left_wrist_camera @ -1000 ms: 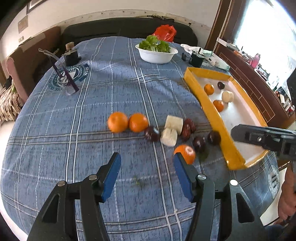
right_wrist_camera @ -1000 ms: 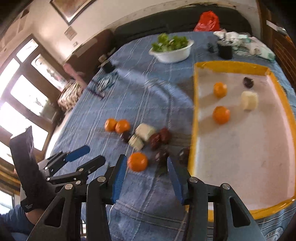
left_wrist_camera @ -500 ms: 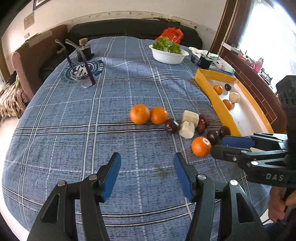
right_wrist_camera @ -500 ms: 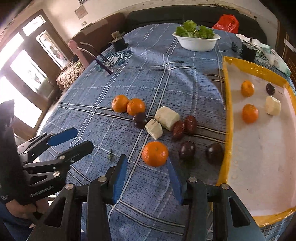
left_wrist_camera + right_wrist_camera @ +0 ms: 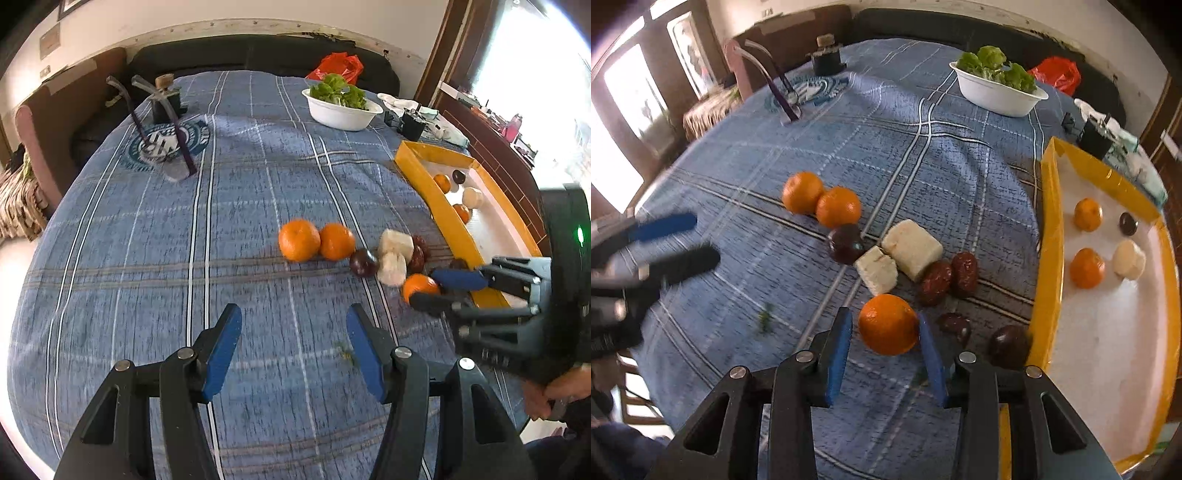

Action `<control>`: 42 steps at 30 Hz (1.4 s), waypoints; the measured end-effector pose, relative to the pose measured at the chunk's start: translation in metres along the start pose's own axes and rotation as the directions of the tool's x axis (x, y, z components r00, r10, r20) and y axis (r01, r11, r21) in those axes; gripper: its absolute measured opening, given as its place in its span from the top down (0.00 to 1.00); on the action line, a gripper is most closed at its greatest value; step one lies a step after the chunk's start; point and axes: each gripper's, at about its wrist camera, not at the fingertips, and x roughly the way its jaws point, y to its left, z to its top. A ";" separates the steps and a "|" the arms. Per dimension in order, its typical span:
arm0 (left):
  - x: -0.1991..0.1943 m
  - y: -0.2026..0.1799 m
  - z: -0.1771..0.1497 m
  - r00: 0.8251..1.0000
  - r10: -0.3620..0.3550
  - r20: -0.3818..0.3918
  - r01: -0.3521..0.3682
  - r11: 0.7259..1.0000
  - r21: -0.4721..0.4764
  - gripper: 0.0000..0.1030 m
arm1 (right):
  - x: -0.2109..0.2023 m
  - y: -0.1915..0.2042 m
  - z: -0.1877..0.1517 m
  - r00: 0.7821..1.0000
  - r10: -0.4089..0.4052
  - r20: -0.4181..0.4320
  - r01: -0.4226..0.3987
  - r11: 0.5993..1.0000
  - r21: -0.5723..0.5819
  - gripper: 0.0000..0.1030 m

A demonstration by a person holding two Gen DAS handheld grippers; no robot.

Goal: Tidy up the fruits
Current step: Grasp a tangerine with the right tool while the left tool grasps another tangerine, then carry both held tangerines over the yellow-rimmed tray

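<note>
right wrist view: right gripper (image 5: 884,345) set around the nearest orange (image 5: 888,324) on the blue tablecloth (image 5: 923,158), right pad touching it, left pad just apart, yellow tray (image 5: 1049,258) close by. left gripper (image 5: 291,345) spread wide, holding nothing, over bare cloth

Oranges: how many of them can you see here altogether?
5. Two oranges touch side by side on the blue cloth, one orange sits between the open fingers of the right claw, and two lie in the yellow tray. None seem hidden.
</note>
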 end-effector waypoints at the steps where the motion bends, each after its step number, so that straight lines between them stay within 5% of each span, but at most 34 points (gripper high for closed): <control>1: 0.005 0.000 0.006 1.000 -0.002 -0.003 0.002 1.000 0.009 0.43 | 0.002 -0.001 -0.001 1.000 -0.010 -0.006 0.010 1.000 -0.004 0.61; 7: 0.040 -0.001 0.032 0.999 -0.007 -0.039 0.010 0.997 0.074 0.45 | 0.001 0.004 -0.005 0.999 -0.048 0.009 0.048 0.998 -0.035 0.64; 11: 0.061 0.001 0.041 0.997 -0.019 -0.076 0.028 0.993 0.116 0.62 | -0.004 0.003 -0.010 0.999 -0.038 0.012 0.038 0.999 -0.013 0.64; 25: 0.085 0.006 0.058 0.978 -0.171 -0.116 0.194 0.954 0.227 0.64 | -0.038 -0.012 -0.016 0.997 0.012 0.070 -0.021 0.992 0.121 0.64; 42: 0.046 0.006 0.013 0.989 -0.137 -0.048 0.141 0.986 0.094 0.66 | -0.050 -0.016 -0.026 0.992 0.091 0.087 -0.107 0.973 0.207 0.64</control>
